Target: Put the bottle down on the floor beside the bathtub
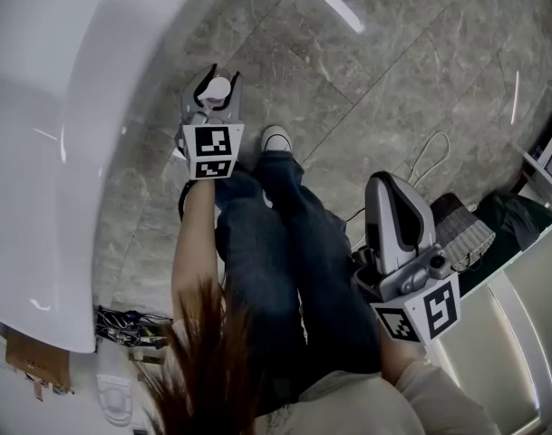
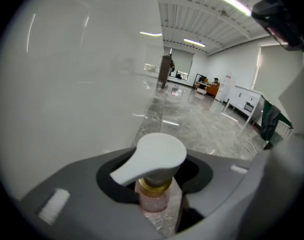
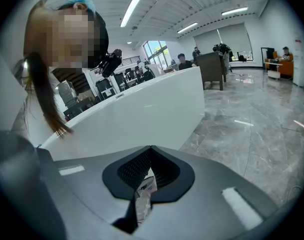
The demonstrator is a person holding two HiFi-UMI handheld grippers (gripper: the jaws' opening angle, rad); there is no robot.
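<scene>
Set-down is in hand: the left tool (image 1: 223, 78) pinches the bottle (image 2: 156, 159) upright, low over the floor (image 1: 393, 80) beside the bathtub (image 1: 40, 152), while the right tool (image 3: 149, 154) waits pressed together; next, seat the base and spread the jaws.

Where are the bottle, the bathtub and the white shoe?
bottle (image 2: 159, 154): left gripper view, on its white pump top.
bathtub (image 1: 81, 152): head view, on its white side.
white shoe (image 1: 276, 139): head view, on its toe.
</scene>
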